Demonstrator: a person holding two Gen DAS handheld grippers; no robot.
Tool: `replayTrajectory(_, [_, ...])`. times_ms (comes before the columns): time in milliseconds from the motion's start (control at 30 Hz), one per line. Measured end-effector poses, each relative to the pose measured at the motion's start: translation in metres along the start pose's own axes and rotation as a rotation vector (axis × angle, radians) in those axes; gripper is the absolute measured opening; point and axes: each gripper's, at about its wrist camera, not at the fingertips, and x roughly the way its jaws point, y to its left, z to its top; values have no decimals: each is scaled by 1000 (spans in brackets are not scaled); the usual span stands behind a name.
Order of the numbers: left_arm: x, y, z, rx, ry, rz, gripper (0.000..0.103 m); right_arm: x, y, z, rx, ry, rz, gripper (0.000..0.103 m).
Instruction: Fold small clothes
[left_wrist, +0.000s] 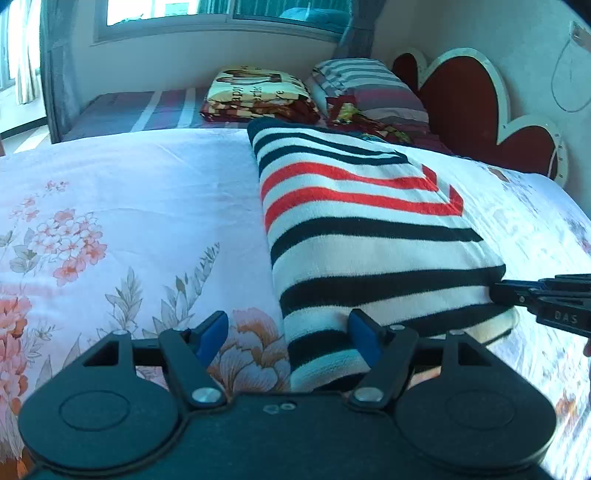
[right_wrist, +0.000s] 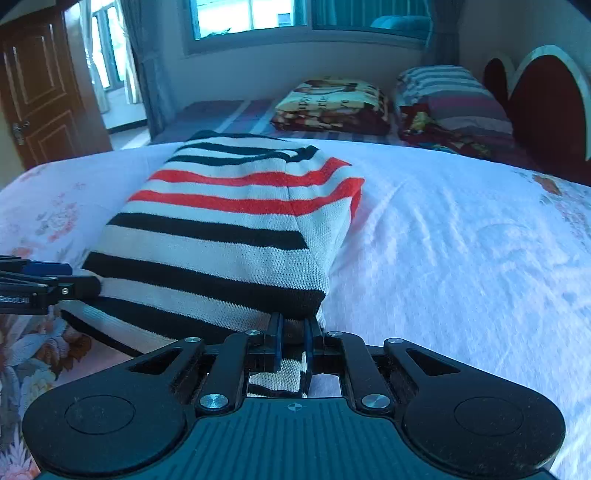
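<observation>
A striped sweater (left_wrist: 354, 229), white with black and red bands, lies folded lengthwise on the floral bedspread (left_wrist: 122, 206). My left gripper (left_wrist: 288, 332) is open at the sweater's near left corner, with its right blue finger (left_wrist: 364, 339) resting on the hem. My right gripper (right_wrist: 293, 343) is shut on the sweater's (right_wrist: 221, 236) near right corner, with knit fabric pinched between its pads. Each gripper shows in the other's view: the right one (left_wrist: 546, 299) at the sweater's right edge, the left one (right_wrist: 48, 284) at its left edge.
The bedspread (right_wrist: 461, 240) stretches wide on both sides of the sweater. At the bed's far end lie a folded printed blanket (left_wrist: 255, 96) and striped pillows (left_wrist: 369, 88). A red heart-shaped headboard (left_wrist: 476, 107) stands at the right. A wooden door (right_wrist: 40, 92) is at the left.
</observation>
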Motion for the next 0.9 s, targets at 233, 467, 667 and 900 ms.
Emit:
replayTrajectory(233, [6, 9, -4, -9, 13, -35, 77, 5, 12, 6, 24, 27, -75, 11])
replayTrajectory(467, [7, 10, -5, 14, 13, -29, 85, 8, 6, -2, 60, 20, -71, 24])
replayTrajectory(667, [-11, 23, 5, -35, -28, -44, 87, -15, -15, 4, 136, -42, 12, 27])
replayTrajectory(900, [-2, 37, 38, -153, -66, -162, 89, -12, -66, 22, 360, -70, 151, 32])
